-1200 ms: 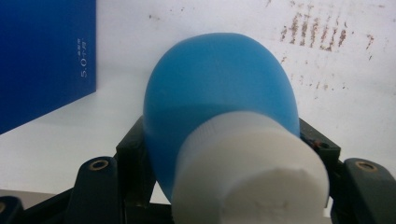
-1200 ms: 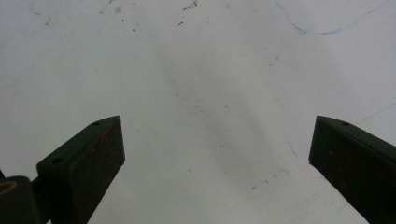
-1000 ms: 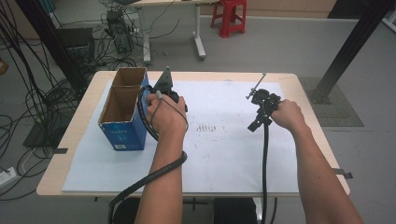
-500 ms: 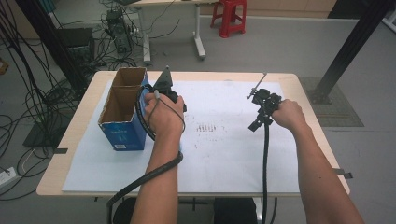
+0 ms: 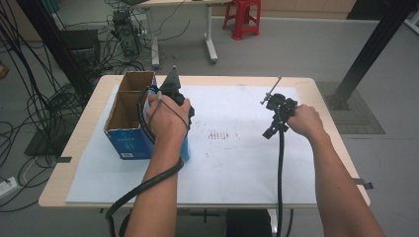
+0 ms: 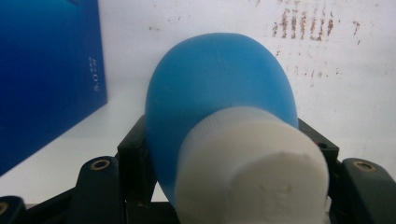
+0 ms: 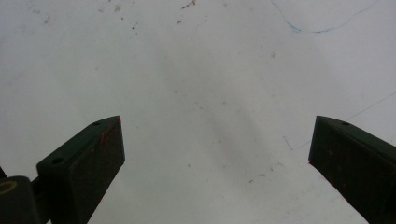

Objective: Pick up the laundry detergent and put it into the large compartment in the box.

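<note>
A blue squeeze bottle (image 6: 219, 88) with a white cap (image 6: 252, 163) lies between the jaws of my left gripper (image 6: 229, 140), which is shut on it, cap end toward the camera. In the high view the bottle (image 5: 186, 148) pokes out under the left hand, with the left gripper (image 5: 182, 129) right beside the open blue cardboard box (image 5: 129, 118). That box's blue wall (image 6: 46, 79) stands just left of the bottle. My right gripper (image 5: 274, 123) hovers over the white paper sheet (image 5: 237, 163) at mid right. Its jaws stand wide apart in the right gripper view (image 7: 215, 154), nothing between them.
The paper covers most of the wooden table (image 5: 79, 148) and carries faint brown marks (image 5: 220, 136) at its middle. Thick black cables (image 5: 280, 177) trail from both grippers toward the front edge. Cables, a red stool (image 5: 242, 17) and a desk frame stand on the floor beyond.
The left hand with the bottle has shifted slightly left, closer to the box. The right gripper has barely moved.
</note>
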`<action>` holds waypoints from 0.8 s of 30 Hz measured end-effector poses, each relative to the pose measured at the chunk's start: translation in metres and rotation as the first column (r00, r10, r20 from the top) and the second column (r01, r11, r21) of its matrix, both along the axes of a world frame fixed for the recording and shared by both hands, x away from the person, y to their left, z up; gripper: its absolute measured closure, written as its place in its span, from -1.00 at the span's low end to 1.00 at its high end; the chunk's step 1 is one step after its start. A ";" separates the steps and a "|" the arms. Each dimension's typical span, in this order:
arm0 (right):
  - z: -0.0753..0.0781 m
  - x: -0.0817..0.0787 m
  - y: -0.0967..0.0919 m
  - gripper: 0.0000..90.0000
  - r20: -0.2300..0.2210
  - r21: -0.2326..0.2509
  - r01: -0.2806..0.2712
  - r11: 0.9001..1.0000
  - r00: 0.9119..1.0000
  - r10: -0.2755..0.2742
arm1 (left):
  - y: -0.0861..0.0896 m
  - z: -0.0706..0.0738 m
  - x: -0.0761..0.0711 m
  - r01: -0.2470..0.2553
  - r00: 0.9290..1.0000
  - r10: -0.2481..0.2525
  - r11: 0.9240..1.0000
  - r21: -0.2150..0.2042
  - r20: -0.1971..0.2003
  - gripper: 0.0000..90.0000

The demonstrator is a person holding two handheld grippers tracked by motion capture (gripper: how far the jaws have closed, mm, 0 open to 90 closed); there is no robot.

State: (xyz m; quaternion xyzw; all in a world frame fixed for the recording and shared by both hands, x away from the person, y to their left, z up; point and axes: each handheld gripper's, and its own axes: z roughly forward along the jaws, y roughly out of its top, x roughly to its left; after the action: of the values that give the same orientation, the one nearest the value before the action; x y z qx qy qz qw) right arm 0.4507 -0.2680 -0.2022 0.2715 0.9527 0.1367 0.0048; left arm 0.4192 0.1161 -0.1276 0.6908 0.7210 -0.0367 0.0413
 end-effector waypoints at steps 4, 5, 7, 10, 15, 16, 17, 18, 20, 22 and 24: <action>0.002 0.000 0.000 -0.93 0.002 -0.003 0.002 1.000 1.000 -0.002 | 0.003 0.009 0.000 0.036 0.999 -0.036 0.999 -0.004 0.006 -0.17; 0.002 -0.001 0.000 -0.93 0.004 -0.004 0.002 1.000 1.000 -0.002 | 0.004 0.011 0.000 0.040 0.999 -0.040 0.999 -0.005 0.005 -0.17; 0.003 -0.001 0.000 -0.93 0.005 -0.006 0.001 1.000 1.000 -0.001 | 0.005 0.016 0.001 0.063 0.998 -0.063 0.998 -0.011 0.007 -0.17; 0.005 -0.002 0.001 -0.93 0.006 -0.008 0.005 1.000 1.000 -0.005 | 0.007 0.025 0.001 0.094 0.996 -0.094 0.995 -0.020 0.011 -0.17; 0.007 -0.002 0.002 -0.93 0.010 -0.012 0.006 1.000 1.000 -0.006 | 0.007 0.045 0.000 0.156 0.988 -0.155 0.987 -0.030 0.020 -0.17; 0.007 -0.002 0.002 -0.93 0.008 -0.013 0.006 1.000 1.000 -0.006 | 0.007 0.048 0.000 0.166 0.986 -0.166 0.986 -0.028 0.023 -0.17; 0.007 -0.002 0.002 -0.93 0.010 -0.013 0.007 1.000 1.000 -0.007 | 0.007 0.052 -0.001 0.179 0.983 -0.179 0.983 -0.028 0.030 -0.17; 0.007 -0.002 0.003 -0.93 0.010 -0.015 0.007 1.000 1.000 -0.006 | 0.008 0.057 -0.001 0.194 0.981 -0.193 0.981 -0.025 0.033 -0.17; 0.008 -0.002 0.003 -0.93 0.011 -0.016 0.004 1.000 1.000 -0.004 | 0.008 0.065 -0.002 0.221 0.975 -0.220 0.975 -0.021 0.040 -0.17; 0.009 -0.002 0.004 -0.93 0.010 -0.019 0.008 1.000 1.000 -0.008 | 0.009 0.074 -0.004 0.245 0.969 -0.244 0.969 -0.015 0.048 -0.17; 0.009 -0.002 0.005 -0.93 0.014 -0.021 0.007 1.000 1.000 -0.006 | 0.011 0.083 -0.005 0.267 0.963 -0.266 0.964 -0.011 0.055 -0.17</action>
State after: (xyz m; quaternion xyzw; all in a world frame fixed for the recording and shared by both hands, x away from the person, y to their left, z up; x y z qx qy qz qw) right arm 0.4485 -0.2631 -0.1928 0.2735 0.9532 0.1284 0.0145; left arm 0.4141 0.1268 -0.0443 0.7816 0.6200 -0.0305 0.0613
